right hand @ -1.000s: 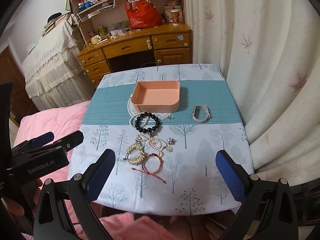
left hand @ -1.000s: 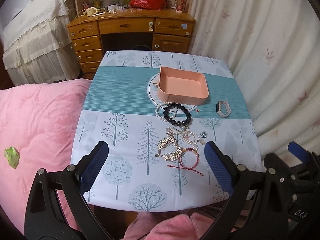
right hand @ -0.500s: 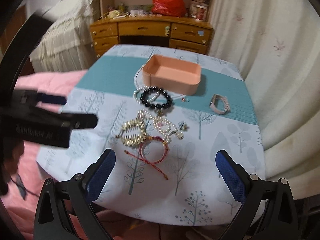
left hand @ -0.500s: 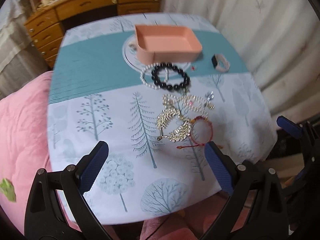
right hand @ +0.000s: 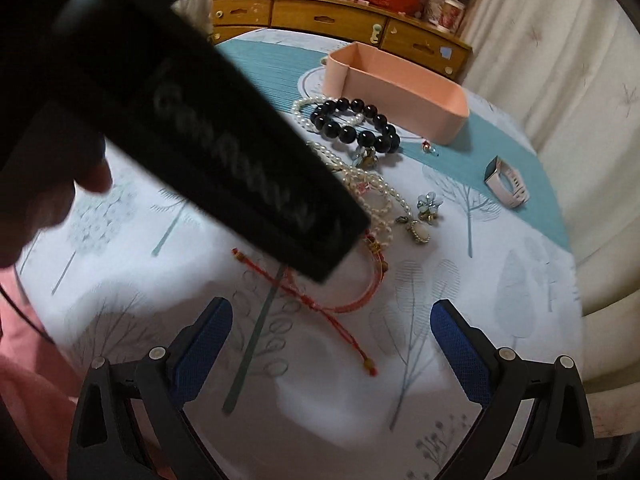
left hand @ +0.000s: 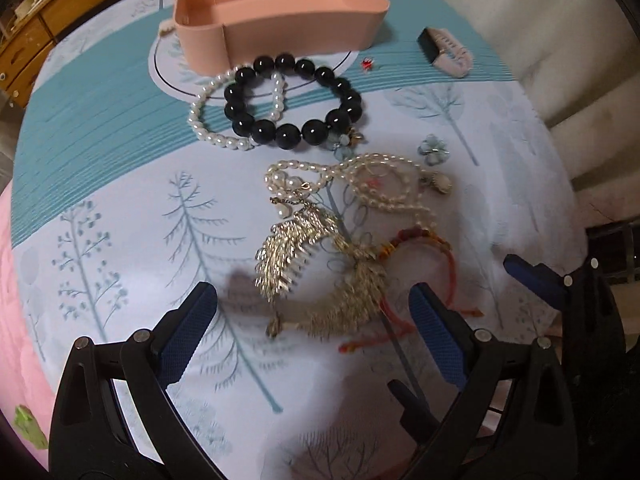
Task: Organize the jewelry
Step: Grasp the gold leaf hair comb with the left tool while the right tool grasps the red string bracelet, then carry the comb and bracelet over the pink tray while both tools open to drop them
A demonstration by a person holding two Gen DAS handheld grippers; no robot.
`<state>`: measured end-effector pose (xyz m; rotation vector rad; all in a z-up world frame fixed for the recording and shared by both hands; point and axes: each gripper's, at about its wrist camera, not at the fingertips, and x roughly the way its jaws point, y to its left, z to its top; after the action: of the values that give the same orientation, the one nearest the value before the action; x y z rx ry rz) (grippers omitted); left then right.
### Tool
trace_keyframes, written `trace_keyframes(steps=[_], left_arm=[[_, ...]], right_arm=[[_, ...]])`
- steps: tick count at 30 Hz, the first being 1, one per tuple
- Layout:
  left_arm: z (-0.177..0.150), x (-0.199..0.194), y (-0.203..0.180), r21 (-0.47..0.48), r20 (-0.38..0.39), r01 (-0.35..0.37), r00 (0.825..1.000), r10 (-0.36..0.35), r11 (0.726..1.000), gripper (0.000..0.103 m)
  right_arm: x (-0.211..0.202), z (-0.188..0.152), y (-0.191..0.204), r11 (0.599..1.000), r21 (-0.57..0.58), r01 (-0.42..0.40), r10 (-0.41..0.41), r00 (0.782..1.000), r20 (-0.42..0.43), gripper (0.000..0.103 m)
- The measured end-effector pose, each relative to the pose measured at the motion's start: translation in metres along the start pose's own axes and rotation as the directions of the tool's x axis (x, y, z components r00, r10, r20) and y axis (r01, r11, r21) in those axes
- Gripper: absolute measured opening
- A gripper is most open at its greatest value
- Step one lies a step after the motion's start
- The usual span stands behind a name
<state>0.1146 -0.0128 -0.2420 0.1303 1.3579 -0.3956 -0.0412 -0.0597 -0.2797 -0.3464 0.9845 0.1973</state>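
Observation:
A pink tray stands at the far side of the table, also in the right wrist view. Before it lie a black bead bracelet, a white pearl bracelet, a pearl necklace, a gold leaf piece and a red cord bracelet. My left gripper is open, low over the gold leaf piece. My right gripper is open, just short of the red cord bracelet. The left gripper's body hides the gold piece in the right wrist view.
A pale wrist band lies at the right, also in the right wrist view. A blue flower earring and a small red stud lie loose. A wooden drawer unit stands behind the table. Pink bedding lies left.
Both grippers have moved forward and down toward the jewelry pile. The left gripper now crosses in front of the right camera. Both stay open.

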Motion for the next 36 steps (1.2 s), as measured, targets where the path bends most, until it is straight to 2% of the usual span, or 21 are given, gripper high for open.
trace_keyframes(steps=[4, 6, 9, 12, 14, 16, 18, 24, 28, 32, 36], left_arm=[[0.011, 0.016, -0.001, -0.031, -0.013, -0.015, 1.0, 0.015, 0.999, 0.096], [0.016, 0.018, -0.003, -0.026, -0.008, -0.02, 1.0, 0.02, 0.999, 0.093], [0.021, 0.018, -0.009, -0.015, 0.017, -0.025, 1.0, 0.025, 1.0, 0.074], [0.023, 0.015, -0.012, -0.012, 0.014, -0.022, 1.0, 0.022, 1.0, 0.071], [0.024, 0.016, -0.012, -0.019, 0.02, -0.019, 1.0, 0.02, 1.0, 0.071], [0.022, 0.013, -0.007, -0.047, 0.019, -0.023, 1.0, 0.024, 0.999, 0.071], [0.012, 0.004, 0.001, -0.083, 0.028, -0.022, 0.999, 0.024, 0.996, 0.071], [0.014, -0.022, 0.024, -0.133, 0.058, -0.02, 0.998, 0.027, 0.991, 0.071], [0.021, -0.045, 0.038, -0.143, 0.073, -0.003, 0.997, 0.014, 0.99, 0.071], [0.036, -0.065, 0.049, -0.149, 0.067, -0.004, 0.998, 0.014, 0.989, 0.07], [0.044, -0.098, 0.06, -0.127, 0.087, -0.011, 0.996, 0.023, 0.992, 0.07]], right_arm=[[0.025, 0.0, -0.006, 0.999, 0.009, -0.048, 0.048, 0.999, -0.008, 0.085], [0.03, 0.001, -0.012, 0.997, 0.014, -0.076, 0.076, 0.997, -0.001, 0.082], [0.039, 0.005, -0.021, 0.994, 0.019, -0.104, 0.104, 0.995, 0.0, 0.082], [0.05, 0.008, -0.031, 0.99, 0.037, -0.135, 0.136, 0.991, -0.006, 0.082], [0.054, 0.01, -0.039, 0.989, 0.04, -0.143, 0.143, 0.99, -0.002, 0.076], [0.055, 0.012, -0.041, 0.988, 0.019, -0.151, 0.151, 0.989, 0.007, 0.064], [0.058, 0.017, -0.045, 0.988, 0.007, -0.157, 0.157, 0.988, 0.006, 0.064], [0.048, 0.019, -0.045, 0.985, 0.012, -0.173, 0.173, 0.985, -0.005, 0.063], [0.032, 0.019, -0.05, 0.967, 0.068, -0.244, 0.245, 0.969, -0.009, 0.063], [0.022, 0.04, -0.061, 0.955, 0.088, -0.285, 0.283, 0.959, 0.031, 0.063], [0.01, 0.071, -0.073, 0.952, 0.095, -0.29, 0.281, 0.954, 0.101, 0.063]])
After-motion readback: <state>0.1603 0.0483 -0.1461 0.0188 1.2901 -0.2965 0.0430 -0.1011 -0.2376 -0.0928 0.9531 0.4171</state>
